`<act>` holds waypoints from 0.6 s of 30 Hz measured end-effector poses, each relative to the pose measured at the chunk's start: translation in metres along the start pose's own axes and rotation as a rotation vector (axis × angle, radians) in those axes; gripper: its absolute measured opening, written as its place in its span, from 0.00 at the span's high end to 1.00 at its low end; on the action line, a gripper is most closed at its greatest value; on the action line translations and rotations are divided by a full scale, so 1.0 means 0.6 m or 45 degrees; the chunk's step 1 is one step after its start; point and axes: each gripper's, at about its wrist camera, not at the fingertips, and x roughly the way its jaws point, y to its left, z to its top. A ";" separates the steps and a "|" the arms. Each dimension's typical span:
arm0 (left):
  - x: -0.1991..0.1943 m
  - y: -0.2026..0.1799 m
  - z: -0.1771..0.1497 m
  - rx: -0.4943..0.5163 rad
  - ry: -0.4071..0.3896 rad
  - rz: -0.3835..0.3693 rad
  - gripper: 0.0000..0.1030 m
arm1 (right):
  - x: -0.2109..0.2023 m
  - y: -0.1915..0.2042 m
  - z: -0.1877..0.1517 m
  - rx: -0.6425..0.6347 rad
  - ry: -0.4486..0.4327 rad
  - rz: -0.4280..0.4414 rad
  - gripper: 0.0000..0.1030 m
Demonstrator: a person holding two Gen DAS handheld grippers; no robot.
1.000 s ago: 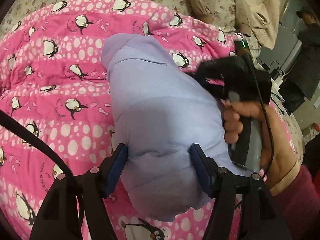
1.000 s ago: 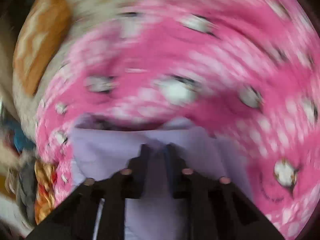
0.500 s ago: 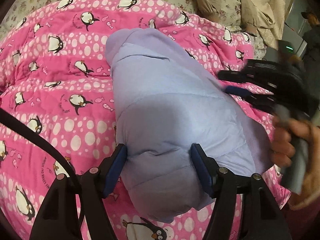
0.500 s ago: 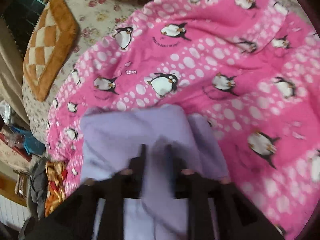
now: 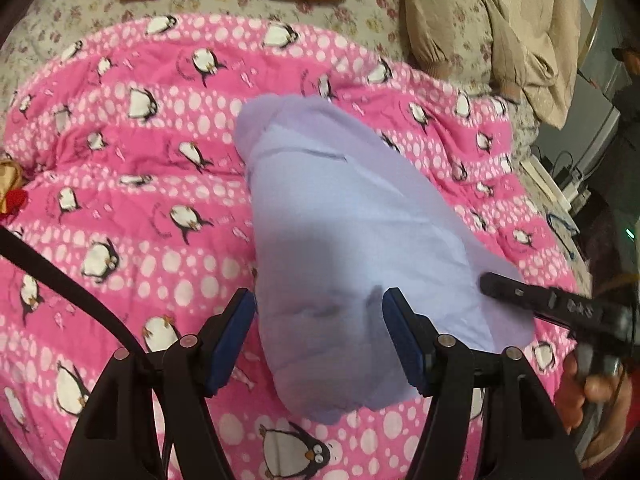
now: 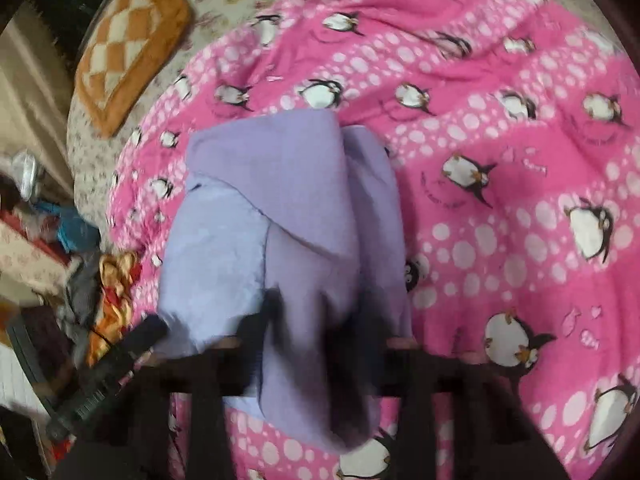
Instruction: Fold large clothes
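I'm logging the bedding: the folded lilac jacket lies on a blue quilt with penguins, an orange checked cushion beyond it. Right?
Not quite: the quilt is pink, not blue, as the right wrist view shows. The folded lilac jacket does lie on it, with the orange checked cushion beyond.

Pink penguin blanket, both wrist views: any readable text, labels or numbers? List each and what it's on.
None can be read.
Curved dark lettering beside the penguins on the pink blanket: too small and blurred to read.
Lilac jacket: no label or print shows.
Checked cushion: pattern only, no text.
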 end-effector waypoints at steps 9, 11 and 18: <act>0.052 -0.003 -0.022 0.087 0.074 0.082 0.64 | 0.007 -0.019 -0.020 -0.062 -0.058 -0.149 0.81; 0.042 -0.003 -0.023 0.095 0.080 0.079 0.64 | -0.004 -0.019 -0.020 -0.020 -0.082 -0.113 0.74; 0.038 -0.007 -0.034 0.127 0.076 0.082 0.64 | -0.024 0.008 0.000 0.001 -0.153 -0.099 0.34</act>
